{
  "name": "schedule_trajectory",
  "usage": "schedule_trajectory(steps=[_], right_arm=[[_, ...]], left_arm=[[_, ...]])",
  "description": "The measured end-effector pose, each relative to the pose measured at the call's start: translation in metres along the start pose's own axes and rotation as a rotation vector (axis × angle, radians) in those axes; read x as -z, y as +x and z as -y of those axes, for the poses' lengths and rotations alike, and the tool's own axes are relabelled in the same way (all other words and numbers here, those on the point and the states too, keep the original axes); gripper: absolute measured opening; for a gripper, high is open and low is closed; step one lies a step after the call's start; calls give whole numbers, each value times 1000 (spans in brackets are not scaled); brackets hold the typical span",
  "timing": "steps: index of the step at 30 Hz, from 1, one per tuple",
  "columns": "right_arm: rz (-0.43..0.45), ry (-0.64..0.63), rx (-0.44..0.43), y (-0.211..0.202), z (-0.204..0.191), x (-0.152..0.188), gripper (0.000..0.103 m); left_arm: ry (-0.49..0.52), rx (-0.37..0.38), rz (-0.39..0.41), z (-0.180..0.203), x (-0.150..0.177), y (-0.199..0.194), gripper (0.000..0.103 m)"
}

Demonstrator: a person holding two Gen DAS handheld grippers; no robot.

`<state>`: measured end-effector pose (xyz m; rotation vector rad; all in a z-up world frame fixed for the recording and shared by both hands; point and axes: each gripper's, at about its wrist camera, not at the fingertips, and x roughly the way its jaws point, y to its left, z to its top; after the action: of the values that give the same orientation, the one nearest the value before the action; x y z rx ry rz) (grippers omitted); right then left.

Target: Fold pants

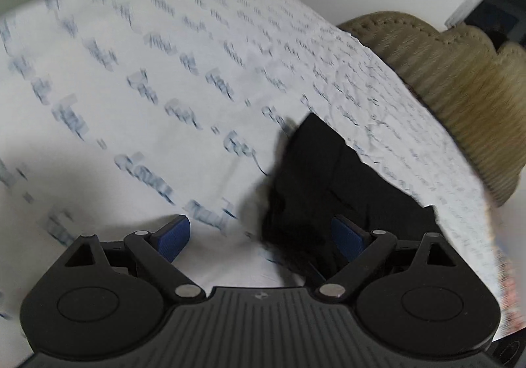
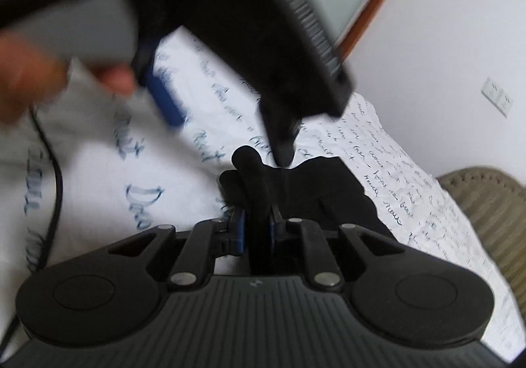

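Gripping black pants on the bed, fold barely begun

The pants lie bunched on the script-printed bed sheet near its edge, beside a tan wicker chair; I judge nothing is neatly folded yet, so laying them flat and doubling them over is all still ahead. My right tongs are pressed nearly together, pinching a raised ridge of the black cloth between the blue pads. My left tongs stand spread wide, holding nothing, one pad over the pants' dark edge and the other over bare sheet; whether either touches I cannot tell
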<state>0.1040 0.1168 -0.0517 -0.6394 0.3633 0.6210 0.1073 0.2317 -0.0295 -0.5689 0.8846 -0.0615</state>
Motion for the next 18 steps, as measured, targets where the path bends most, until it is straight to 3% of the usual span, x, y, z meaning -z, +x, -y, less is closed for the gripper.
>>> schedule_trajectory(steps=[8,13,15,16,18], right_arm=[[73,194,-46,-18,32,2,14],[103,302,-49,-29,49,3,14],[108,315,-47,-29,52,5,14],[108,330,-56,-29,53,6,15],[98,337,-65,-30,55,8,20]], left_arm=[[-81,110,-62,15,-16,34,93],[-71,172,-52,31,-31,53,92],[-53,201,-57,36,-34,55,69],[-26,198,-68,41,-35,57,49],[15,140,-71,46,-37,60,32]])
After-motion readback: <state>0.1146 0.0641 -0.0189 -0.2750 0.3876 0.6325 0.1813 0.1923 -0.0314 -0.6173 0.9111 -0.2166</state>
